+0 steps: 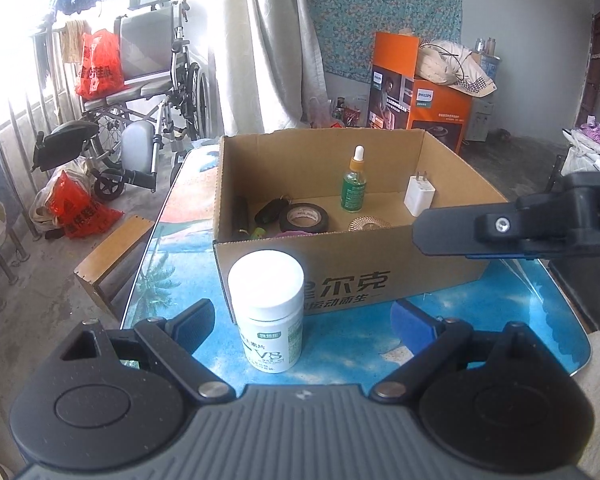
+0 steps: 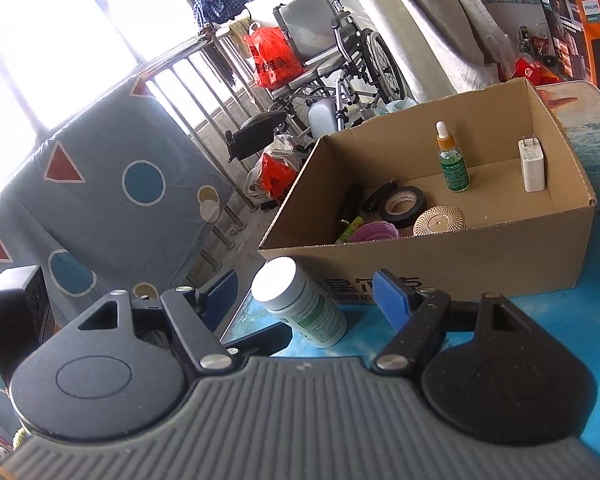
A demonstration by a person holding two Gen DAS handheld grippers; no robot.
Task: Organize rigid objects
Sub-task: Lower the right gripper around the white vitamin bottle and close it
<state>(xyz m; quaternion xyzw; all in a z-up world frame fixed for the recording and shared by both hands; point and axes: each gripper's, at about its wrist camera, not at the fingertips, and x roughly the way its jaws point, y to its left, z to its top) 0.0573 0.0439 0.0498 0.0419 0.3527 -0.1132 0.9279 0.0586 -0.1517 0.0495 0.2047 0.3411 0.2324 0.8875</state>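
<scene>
A white pill bottle [image 1: 269, 308] with a white cap stands upright on the blue table, in front of an open cardboard box [image 1: 380, 276]. My left gripper [image 1: 304, 320] is open, its fingers on either side of the bottle and apart from it. The bottle also shows in the right wrist view [image 2: 300, 304], between the open fingers of my right gripper [image 2: 306, 294], which hovers above it. The box [image 2: 460, 264] holds a green dropper bottle [image 2: 452, 160], a white charger [image 2: 532, 166], black tape [image 2: 404, 206] and a gold disc [image 2: 438, 222]. The right gripper also appears in the left wrist view [image 1: 520, 226] at the right.
The table [image 1: 480, 312] ends close on the left, above a wooden stool [image 1: 108, 256]. A wheelchair [image 1: 148, 92] and red bags stand beyond by a railing. An orange carton [image 1: 420, 96] sits behind the box. A patterned cloth-covered object [image 2: 100, 200] is at the left.
</scene>
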